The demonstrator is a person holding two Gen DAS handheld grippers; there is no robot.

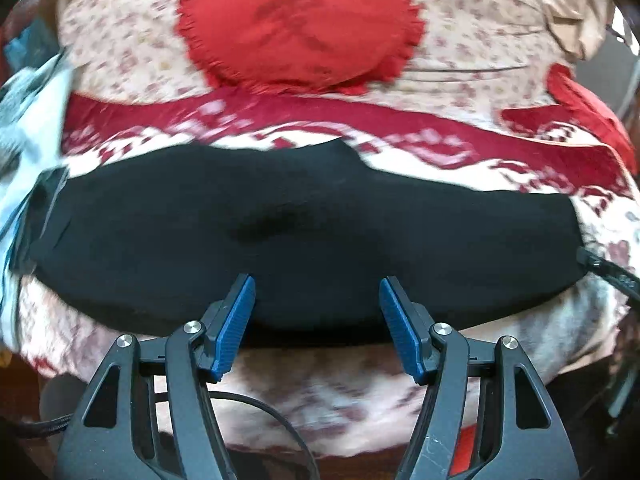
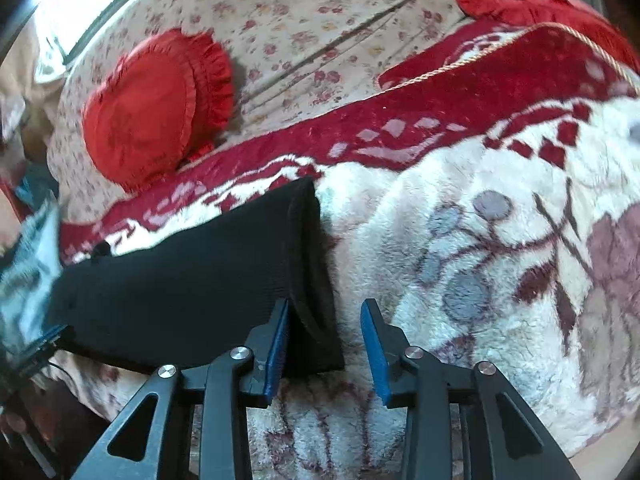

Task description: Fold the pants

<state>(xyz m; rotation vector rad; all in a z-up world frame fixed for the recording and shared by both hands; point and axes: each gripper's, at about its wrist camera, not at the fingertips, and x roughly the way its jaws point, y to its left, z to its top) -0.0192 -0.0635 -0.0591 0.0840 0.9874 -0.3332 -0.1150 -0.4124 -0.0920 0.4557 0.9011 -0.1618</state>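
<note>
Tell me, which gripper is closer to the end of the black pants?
Right. The right gripper is open at the end of the pants, one finger over the cloth. The left gripper is open over their middle, far from either end.

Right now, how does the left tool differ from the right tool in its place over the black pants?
The left tool sits over the middle of the long near edge of the black pants; the right tool sits at their right end.
Black cloth fills the gap of the left tool; the right tool spans pants and blanket.
Both are open, with blue pads, gripping nothing.
</note>
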